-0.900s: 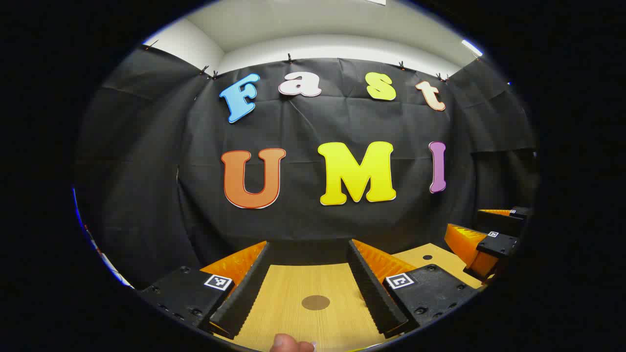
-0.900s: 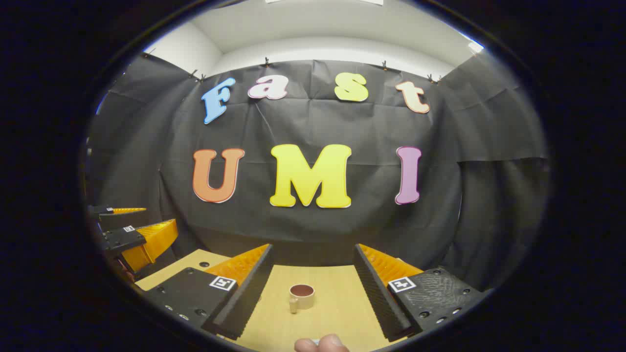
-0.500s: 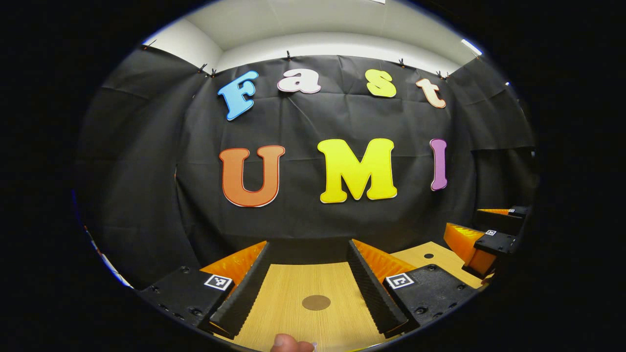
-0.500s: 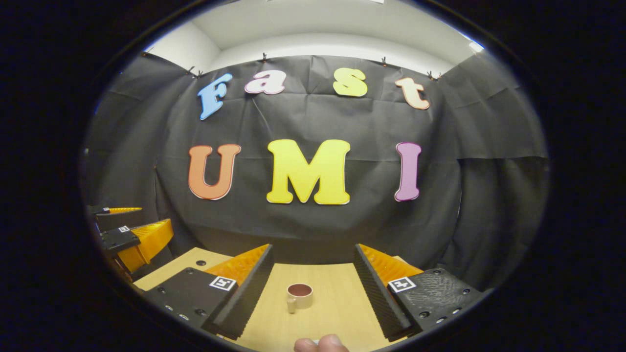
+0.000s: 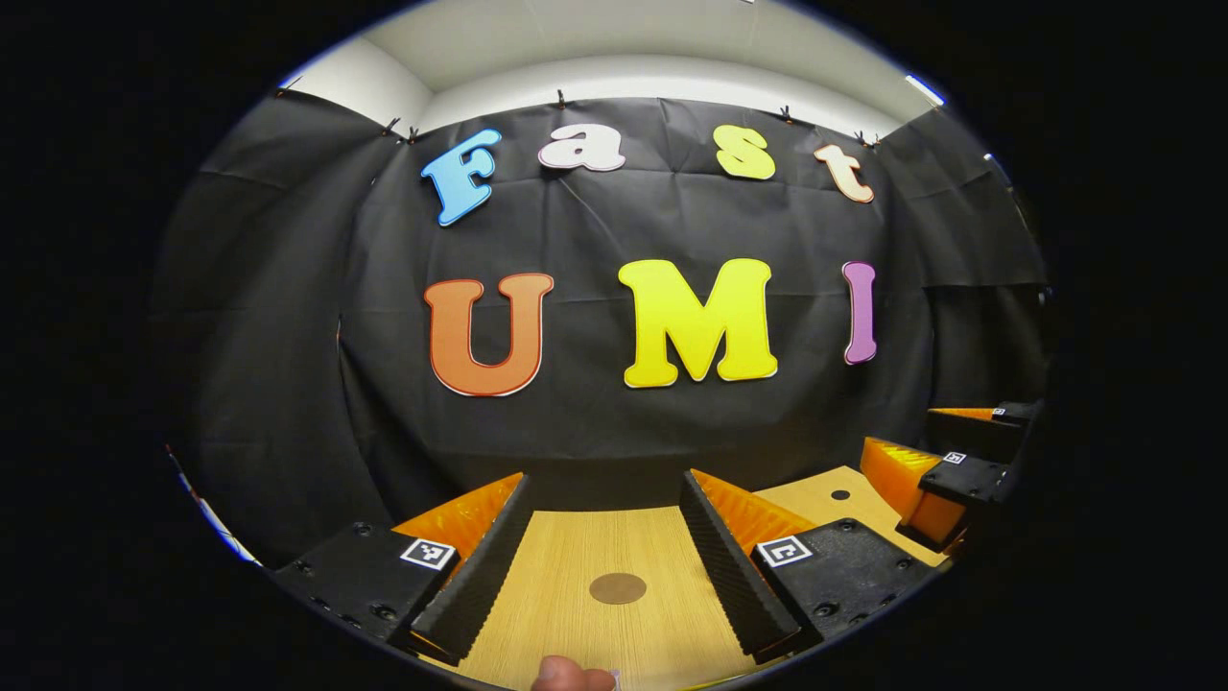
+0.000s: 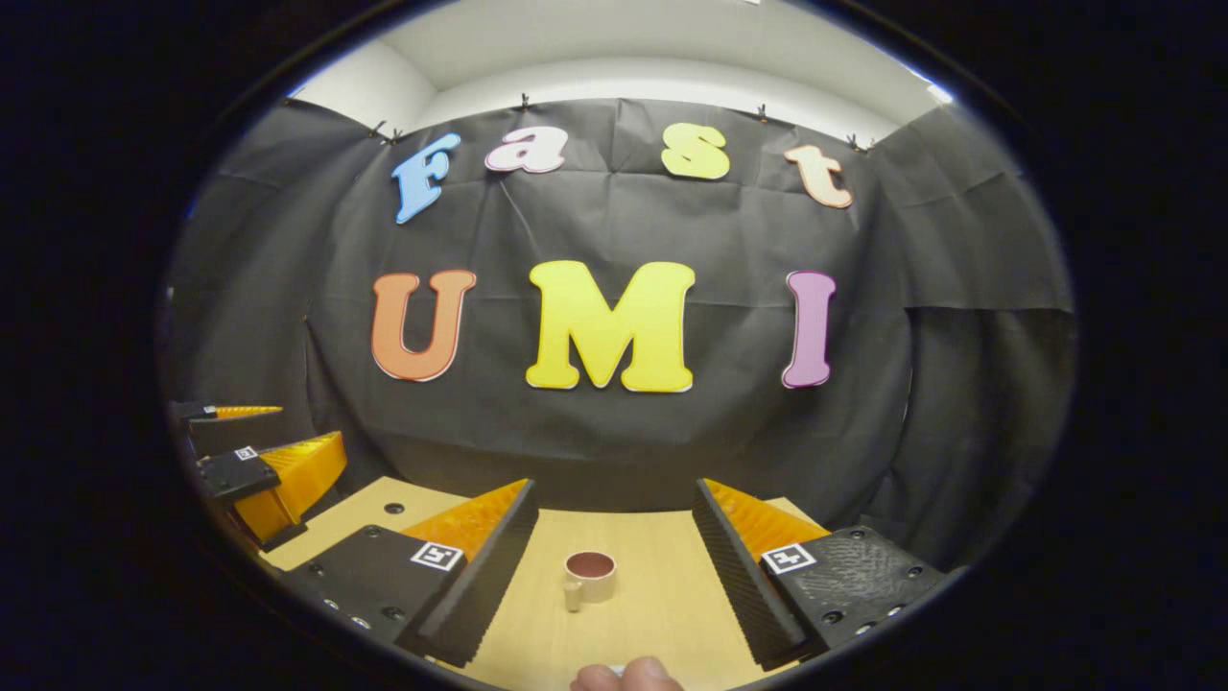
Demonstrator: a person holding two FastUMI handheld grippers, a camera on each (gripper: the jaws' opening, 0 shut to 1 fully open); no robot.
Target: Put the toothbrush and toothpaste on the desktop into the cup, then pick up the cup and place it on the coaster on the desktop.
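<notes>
I hold a pair of tongs in each hand, both raised a little above a pale wooden counter point(image 5: 595, 624) and pointing toward the black cloth wall point(image 5: 595, 422) at the back of the booth.

In the left gripper view, my left tongs point(image 5: 604, 537) stand wide apart with nothing between them. On the counter, in the gap between their two fingers, lies the coaster point(image 5: 617, 587), a flat brown disc, bare on top. A fingertip point(image 5: 561, 675) of my hand shows at the bottom edge. Far to the right, my right tongs point(image 5: 945, 461) hang over the counter's edge, near a small dark hole point(image 5: 839, 495) in the wood.

In the right gripper view, my right tongs point(image 6: 614, 542) are also spread wide and hold nothing. Between their fingers the cup point(image 6: 589, 579) stands upright on the counter point(image 6: 652, 614), well apart from both fingers. It is a cream mug with a brown inside, its handle turned toward me and a little to the left. I cannot tell whether anything lies in it. A fingertip point(image 6: 624, 677) of my other hand shows at the bottom edge. At the far left my left tongs point(image 6: 254, 461) hang open above the counter's corner, beside another small dark hole point(image 6: 393, 508).
</notes>
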